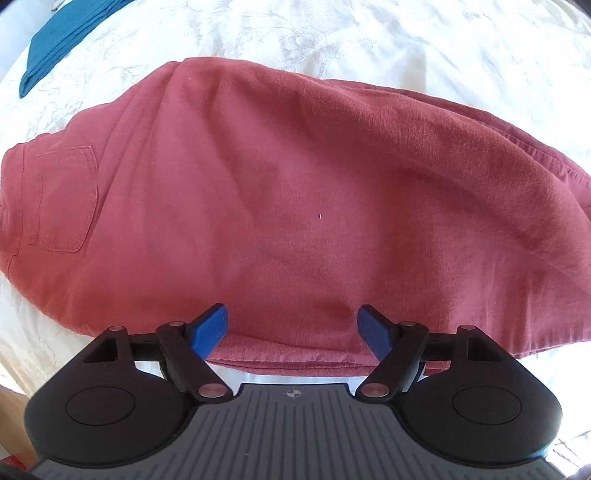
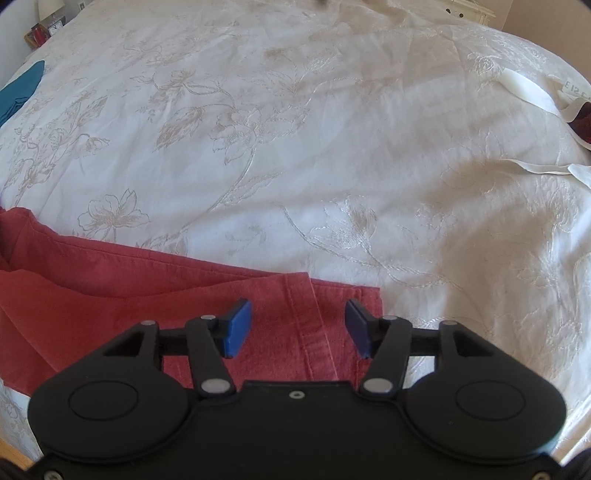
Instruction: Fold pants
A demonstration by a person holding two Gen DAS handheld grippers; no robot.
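Left gripper (image 1: 291, 328) spread wide above folded red pants (image 1: 280, 192), pinching nothing. Right gripper (image 2: 298, 326) spread over hem end (image 2: 325, 317), nothing between pads. Pants flat on white embroidered bedspread (image 2: 295, 147); teal cloth (image 1: 62, 33) well apart.

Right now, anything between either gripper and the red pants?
Nothing visible. The left gripper hangs open over the red pants near their folded edge; the right gripper is open above the hem end. Only bare fabric lies beneath.

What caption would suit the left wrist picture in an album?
Left gripper hangs with open jaws over red pants lying on a white flowered bedspread, a teal cloth beyond.
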